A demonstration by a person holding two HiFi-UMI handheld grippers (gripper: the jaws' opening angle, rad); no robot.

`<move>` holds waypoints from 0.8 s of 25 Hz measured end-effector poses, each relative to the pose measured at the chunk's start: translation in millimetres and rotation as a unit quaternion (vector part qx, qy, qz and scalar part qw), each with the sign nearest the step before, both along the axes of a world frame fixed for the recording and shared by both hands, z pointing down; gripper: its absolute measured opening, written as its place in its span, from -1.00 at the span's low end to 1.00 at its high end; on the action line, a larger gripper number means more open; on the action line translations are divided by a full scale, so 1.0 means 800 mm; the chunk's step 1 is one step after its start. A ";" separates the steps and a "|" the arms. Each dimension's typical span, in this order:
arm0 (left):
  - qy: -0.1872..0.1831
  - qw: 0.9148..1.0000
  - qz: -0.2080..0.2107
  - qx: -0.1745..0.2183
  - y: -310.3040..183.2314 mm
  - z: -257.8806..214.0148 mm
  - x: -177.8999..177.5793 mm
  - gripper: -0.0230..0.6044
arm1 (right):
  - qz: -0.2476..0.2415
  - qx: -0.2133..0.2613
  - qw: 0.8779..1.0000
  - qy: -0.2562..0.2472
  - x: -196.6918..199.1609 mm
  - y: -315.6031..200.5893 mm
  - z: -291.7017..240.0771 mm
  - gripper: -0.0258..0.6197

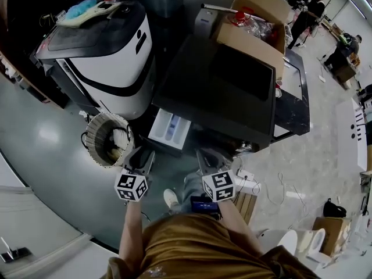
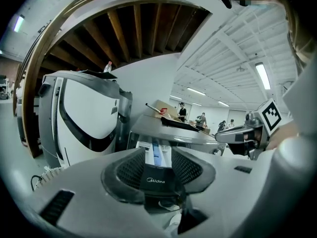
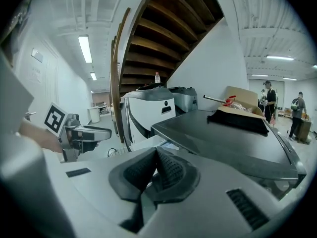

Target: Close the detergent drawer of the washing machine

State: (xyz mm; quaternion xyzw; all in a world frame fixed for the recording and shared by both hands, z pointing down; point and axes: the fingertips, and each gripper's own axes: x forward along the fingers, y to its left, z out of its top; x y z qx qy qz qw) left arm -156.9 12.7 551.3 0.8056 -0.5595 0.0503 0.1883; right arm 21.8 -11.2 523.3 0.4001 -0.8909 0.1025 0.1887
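The washing machine (image 1: 232, 80) has a dark top, and its white detergent drawer (image 1: 168, 128) stands pulled out at the front left, with a blue compartment inside. In the head view my left gripper (image 1: 139, 157) hovers just in front of the drawer's left corner, a small gap apart. Its jaws stand open. The drawer (image 2: 157, 155) and its dark front panel show in the gap of the left gripper (image 2: 160, 165), with no pad touching it. My right gripper (image 1: 208, 157) hangs before the machine's front, right of the drawer. In its own view the right gripper (image 3: 154, 171) is shut with nothing in it.
A white and black appliance (image 1: 110, 51) stands left of the washer, with a round coil of hose (image 1: 107, 137) on the floor below it. A cardboard box (image 1: 251, 16) sits behind the washer. A power strip (image 1: 247, 177) and cables lie at right. People stand far back right.
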 end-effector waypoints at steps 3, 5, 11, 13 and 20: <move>0.003 1.000 0.005 -0.006 -0.007 0.011 0.005 -0.35 | 0.003 -0.008 1.000 0.003 0.004 -0.009 0.007 -0.88; -0.001 1.000 0.009 -0.013 -0.010 0.019 0.008 -0.34 | 0.000 -0.012 1.000 0.003 0.005 -0.012 0.012 -0.88; -0.017 0.999 0.020 -0.037 -0.018 0.047 0.022 -0.31 | 0.000 -0.031 0.999 0.009 0.017 -0.014 0.028 -0.88; -0.026 0.998 0.022 -0.044 -0.020 0.056 0.024 -0.28 | 0.002 -0.037 0.999 0.011 0.021 -0.016 0.033 -0.88; -0.043 0.997 0.027 -0.057 -0.027 0.074 0.033 -0.26 | 0.006 -0.047 0.999 0.013 0.031 -0.025 0.043 -0.88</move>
